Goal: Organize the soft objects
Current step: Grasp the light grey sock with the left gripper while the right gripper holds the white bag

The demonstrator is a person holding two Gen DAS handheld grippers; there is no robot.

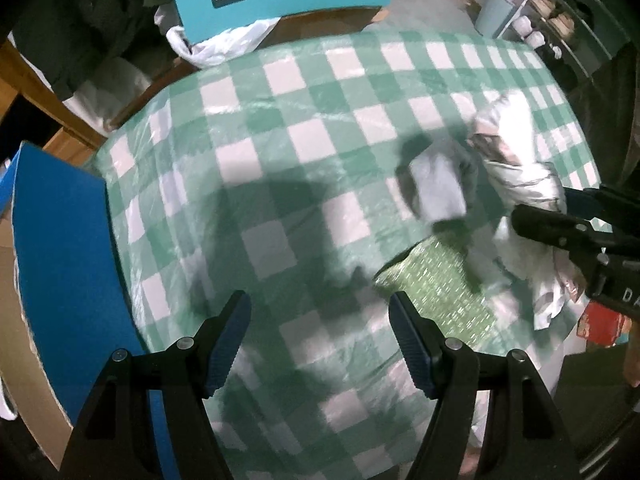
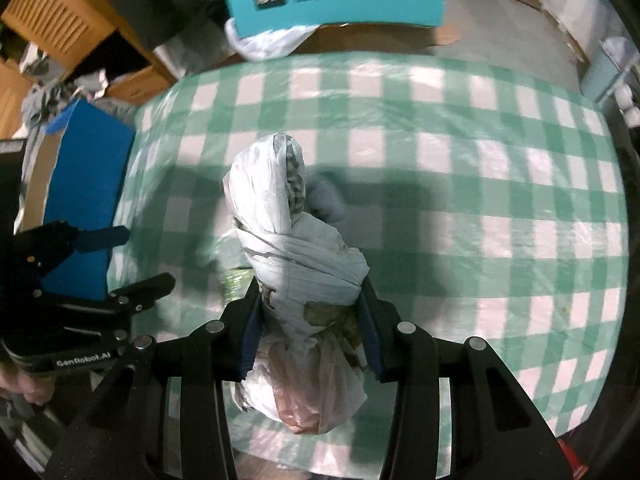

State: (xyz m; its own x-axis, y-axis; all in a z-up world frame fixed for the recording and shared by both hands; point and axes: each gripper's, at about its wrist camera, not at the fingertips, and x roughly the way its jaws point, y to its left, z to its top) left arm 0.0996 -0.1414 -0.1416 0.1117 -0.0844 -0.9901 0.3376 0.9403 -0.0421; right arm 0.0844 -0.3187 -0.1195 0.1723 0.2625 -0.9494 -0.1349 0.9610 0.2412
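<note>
Right wrist: my right claw (image 2: 310, 312) is clamped on the white plastic bag bundle (image 2: 292, 240); left claw (image 1: 320, 320) gapes empty over the checkered tabletop (image 1: 304, 128).

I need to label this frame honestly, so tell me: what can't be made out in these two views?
- Contents of the white bundle: right wrist view, wrapped plastic hides them.
- Grey item on the checked cloth: left wrist view, motion blur.
- Right gripper grip in the left wrist view: cut off by the right edge.
- Left gripper is open, nothing between its pads.
</note>
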